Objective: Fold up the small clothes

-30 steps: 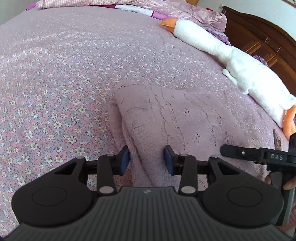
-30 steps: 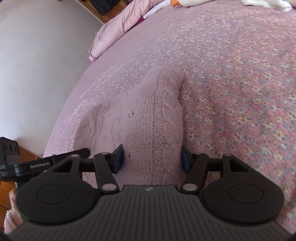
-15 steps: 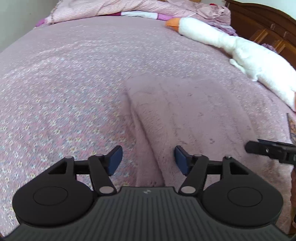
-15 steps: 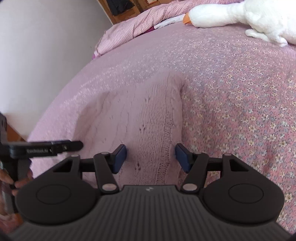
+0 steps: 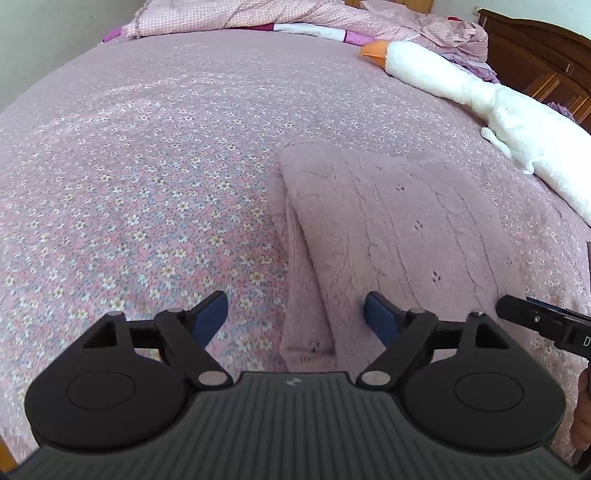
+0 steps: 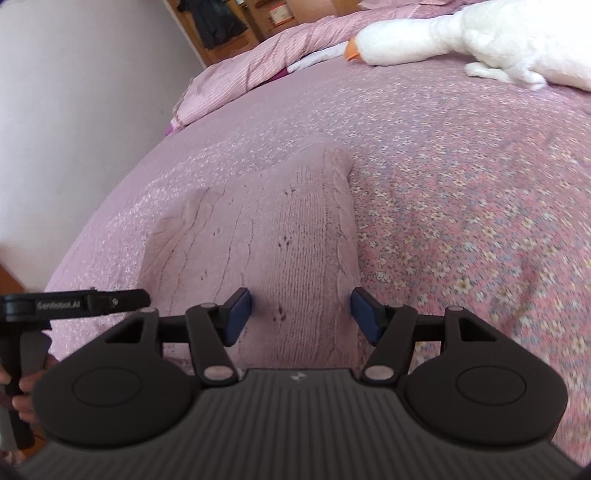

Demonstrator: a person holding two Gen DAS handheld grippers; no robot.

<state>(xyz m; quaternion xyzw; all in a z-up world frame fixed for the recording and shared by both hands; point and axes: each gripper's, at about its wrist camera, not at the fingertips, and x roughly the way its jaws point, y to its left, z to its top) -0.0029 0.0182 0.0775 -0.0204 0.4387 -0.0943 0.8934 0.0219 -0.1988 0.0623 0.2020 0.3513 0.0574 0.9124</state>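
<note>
Left wrist, fuzzy cable-knit sweater (image 5: 399, 229), folded rectangle

A floral pink bed (image 5: 147, 177) carries a folded pink knit sweater (image 5: 399, 229); a white plush goose (image 5: 480, 96); rumpled bedding (image 5: 258, 14).

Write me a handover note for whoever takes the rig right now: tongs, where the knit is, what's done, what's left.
Left tongs: open, holding nothing, over the near left edge of the pink knit garment.
Right tongs: open, holding nothing, over the garment's near right part.
The garment lies folded on the floral bedspread, with an under layer showing along its left edge. The plush goose lies beyond it, apart.
Done: at least one fold.
Left: likely tidy that left edge, or one more fold; I can't tell whether more is needed.
</note>
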